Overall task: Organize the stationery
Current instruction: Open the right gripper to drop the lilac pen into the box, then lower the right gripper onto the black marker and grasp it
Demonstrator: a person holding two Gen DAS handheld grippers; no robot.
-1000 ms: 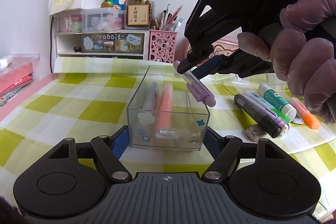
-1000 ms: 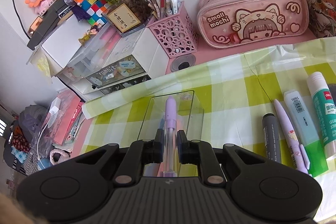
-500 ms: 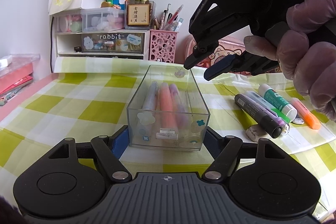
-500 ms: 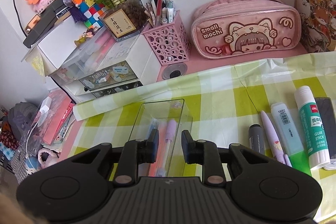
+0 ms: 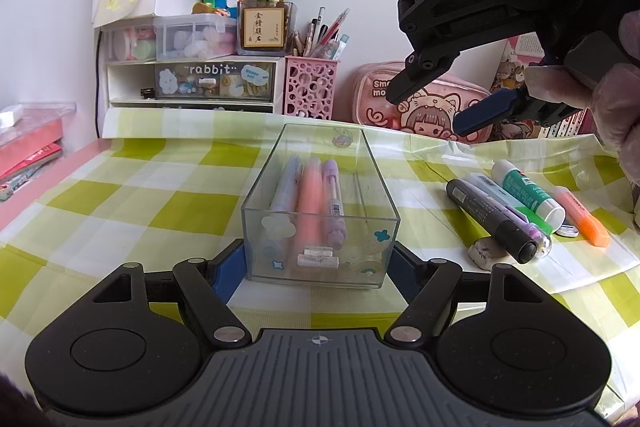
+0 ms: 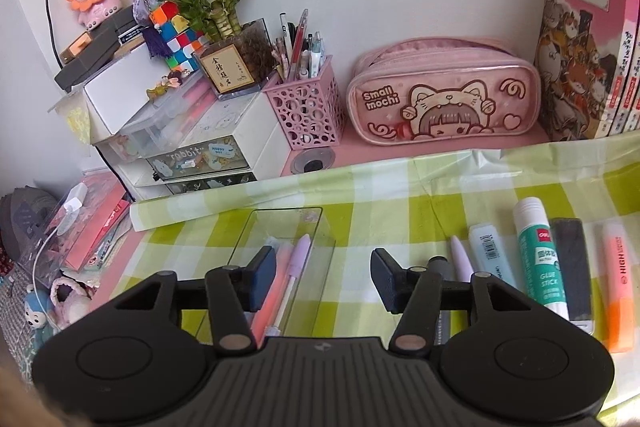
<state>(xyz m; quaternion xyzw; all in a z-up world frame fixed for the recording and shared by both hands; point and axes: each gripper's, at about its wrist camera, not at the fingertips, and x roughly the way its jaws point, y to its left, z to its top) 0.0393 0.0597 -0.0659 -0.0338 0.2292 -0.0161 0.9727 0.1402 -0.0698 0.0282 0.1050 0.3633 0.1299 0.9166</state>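
A clear box (image 5: 374,167) stands on the checked cloth, and my left gripper (image 5: 316,269) is shut on its near end, one blue pad on each side wall. Inside lie a bluish pen (image 5: 286,187), a pink highlighter (image 5: 310,195) and a purple pen (image 5: 333,195). My right gripper (image 5: 430,111) hangs above and to the right of the box; its jaws are opening with nothing between them. In the right wrist view that gripper (image 6: 324,279) is over the cloth beside the box (image 6: 256,227) and the purple pen (image 6: 299,251).
Right of the box lie a black marker (image 5: 488,219), a glue stick (image 6: 538,255), an orange highlighter (image 6: 618,287), a dark block (image 6: 570,267) and an eraser (image 5: 486,249). Behind stand a pink pen holder (image 5: 310,87), a pencil case (image 6: 440,99) and drawers (image 5: 192,79).
My right gripper let go of the purple pen, which now lies in the box. Its jaws have spread, and it has risen and drifted right. The left gripper has not moved.
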